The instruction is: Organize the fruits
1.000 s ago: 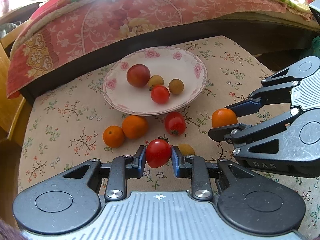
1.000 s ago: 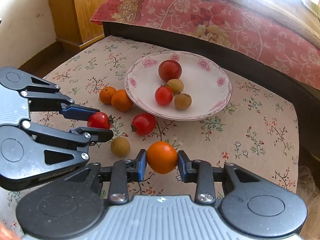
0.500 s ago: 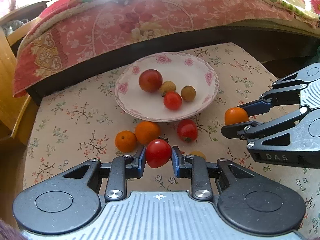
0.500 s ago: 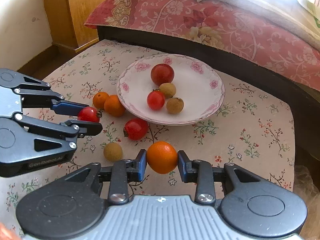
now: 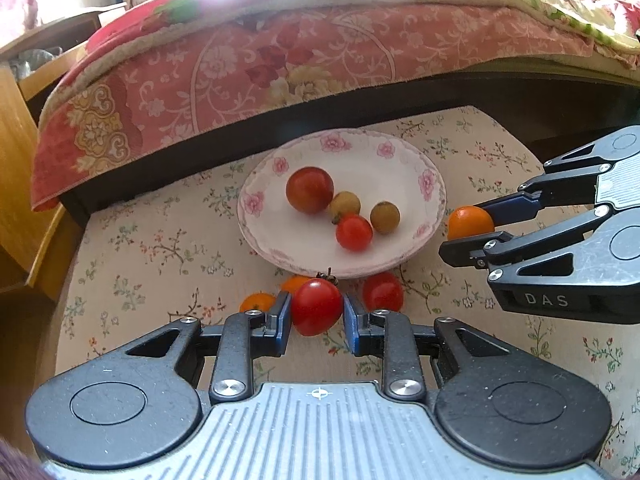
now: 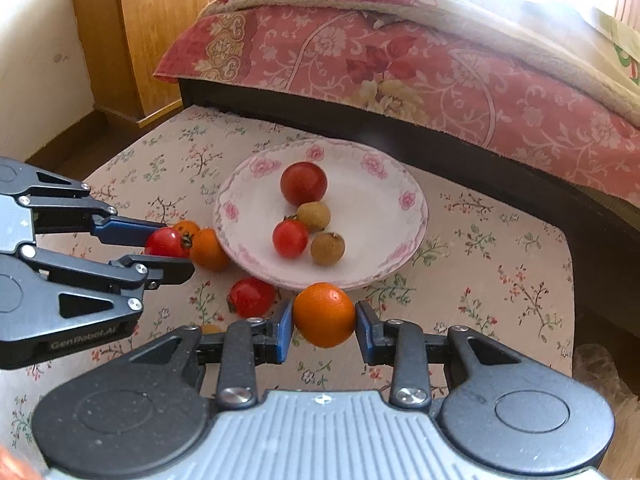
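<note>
Both held fruits, glossy tomato (image 5: 316, 306) and orange (image 6: 323, 314), moved nearer plate (image 5: 434, 184).

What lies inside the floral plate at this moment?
Inside the floral plate: a large red tomato, a small red tomato and two brown longans. Anything beneath them is covered.

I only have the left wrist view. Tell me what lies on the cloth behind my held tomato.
Observer: A small orange and a bigger orange, the bigger right beside the plate's rim.
Operator: Report anything else loose that I'm missing.
Observer: A brownish fruit peeks from behind the right gripper's finger, mostly hidden.
Operator: Check that gripper's hold.
Observer: Its pads clamp the held orange squarely at both sides.
</note>
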